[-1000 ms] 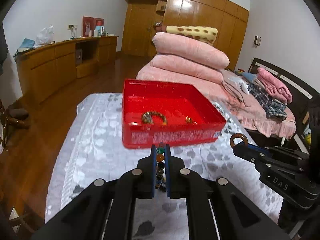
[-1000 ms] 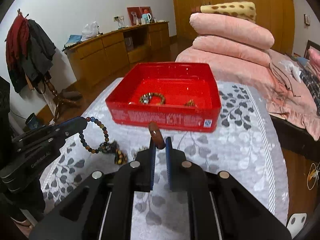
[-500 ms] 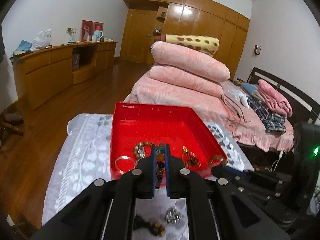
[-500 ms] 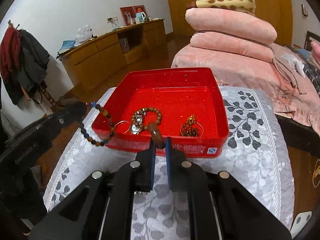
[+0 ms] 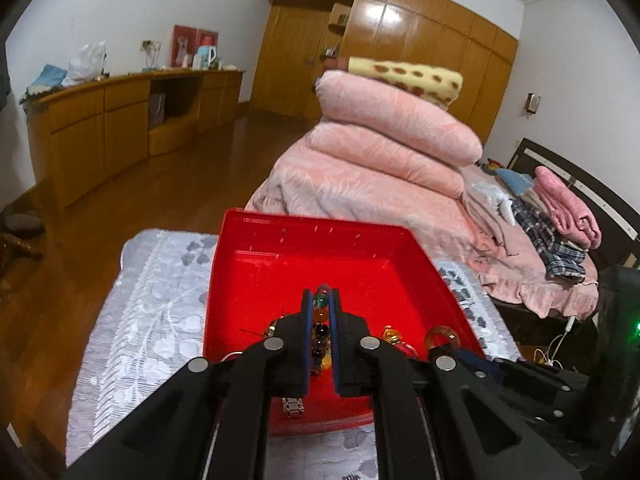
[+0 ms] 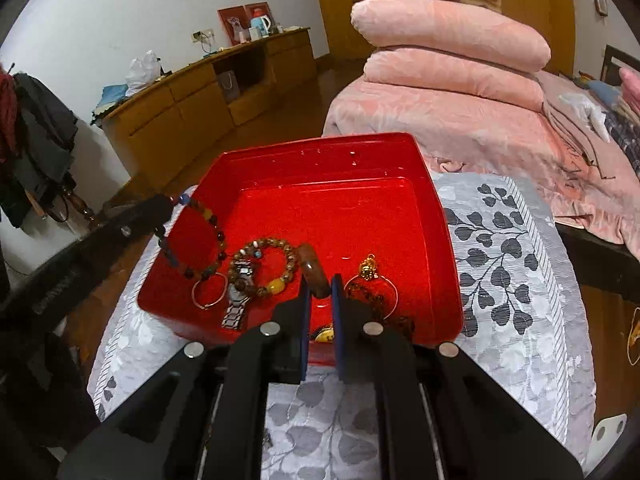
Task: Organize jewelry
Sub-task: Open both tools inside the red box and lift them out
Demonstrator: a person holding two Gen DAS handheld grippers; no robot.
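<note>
Bedroom, cloth-covered surface (image 6: 520,280): bead bracelet (image 6: 192,240) and brown ring (image 6: 314,276) held pinched in jaws over red tray (image 6: 440,208); release judged next.

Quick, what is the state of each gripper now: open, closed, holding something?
Left gripper: closed on the multicoloured bead bracelet.
Right gripper: closed on the brown ring.

Walls: I see plain white walls (image 5: 120,12).
Floor: glossy brown wood floor (image 5: 168,196).
Wardrobe: tall wooden wardrobe (image 5: 400,36) along the far wall, ceiling light glaring on its doors.
Sideboard: long wooden sideboard (image 5: 120,120) at left.
Bed: bed (image 5: 400,200) piled with folded pink quilts (image 5: 392,132).
</note>
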